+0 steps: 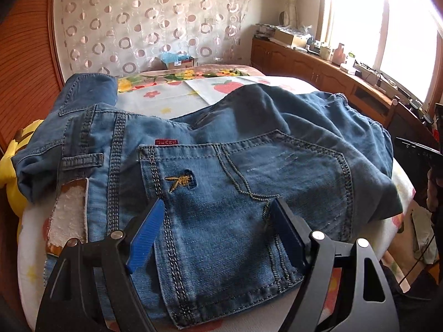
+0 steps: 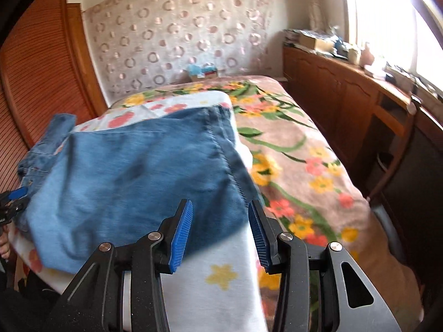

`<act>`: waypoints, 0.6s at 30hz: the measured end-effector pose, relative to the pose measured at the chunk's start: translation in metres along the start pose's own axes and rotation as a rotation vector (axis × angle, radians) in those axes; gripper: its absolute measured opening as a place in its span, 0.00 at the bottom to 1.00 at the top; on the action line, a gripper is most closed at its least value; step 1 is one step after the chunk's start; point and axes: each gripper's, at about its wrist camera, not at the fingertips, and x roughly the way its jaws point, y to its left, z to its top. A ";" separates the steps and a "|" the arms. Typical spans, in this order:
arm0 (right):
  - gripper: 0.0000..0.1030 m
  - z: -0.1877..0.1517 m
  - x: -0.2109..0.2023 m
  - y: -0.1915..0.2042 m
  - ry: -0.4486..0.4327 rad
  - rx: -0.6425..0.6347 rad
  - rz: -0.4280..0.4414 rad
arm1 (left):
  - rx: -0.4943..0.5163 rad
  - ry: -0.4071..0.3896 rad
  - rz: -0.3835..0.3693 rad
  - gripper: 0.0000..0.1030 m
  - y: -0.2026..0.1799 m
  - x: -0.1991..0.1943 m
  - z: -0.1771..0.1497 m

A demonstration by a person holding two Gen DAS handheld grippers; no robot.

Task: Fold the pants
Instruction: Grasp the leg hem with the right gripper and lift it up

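Nearest the left wrist camera, the left claw stands spread wide above the jeans, its blue pads on either side of the back pocket with nothing pinched between them; whether the tips touch the denim cannot be told. Beside that claw a white leather-edged patch shows on the waistband, and a small red tag sits just above the pocket, which carries a gold embroidered mark.

From the right wrist view, the right claw is partly spread and grips nothing; between its pads lies the white flowered sheet, with the near edge of the folded denim just beyond its left pad. The jeans lie folded in a heap on this sheet, on the near part of the bed. At the left edge of that view the other claw shows small, at the waist end.

Farther off, a pink floral blanket covers the bed. Beyond it hangs a curtain patterned with rings, with a small box at its foot. Wooden cabinets run along the right under a bright window.
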 end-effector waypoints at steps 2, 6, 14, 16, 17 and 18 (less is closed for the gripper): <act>0.42 -0.001 0.004 -0.002 0.010 0.024 0.003 | 0.006 0.000 0.008 0.78 -0.002 0.002 -0.002; 0.43 0.004 0.011 -0.003 0.030 0.054 0.013 | 0.015 -0.005 0.023 0.78 -0.005 0.006 -0.005; 0.42 0.011 0.019 -0.010 0.037 0.087 0.035 | 0.013 -0.010 0.025 0.79 -0.007 0.008 -0.005; 0.30 0.011 0.018 -0.009 0.023 0.085 0.033 | 0.012 -0.010 0.025 0.79 -0.007 0.007 -0.005; 0.19 0.012 0.017 -0.010 0.012 0.081 0.023 | 0.012 -0.009 0.024 0.79 -0.007 0.007 -0.005; 0.15 0.012 0.015 -0.010 -0.006 0.082 0.014 | 0.012 -0.009 0.024 0.79 -0.007 0.008 -0.005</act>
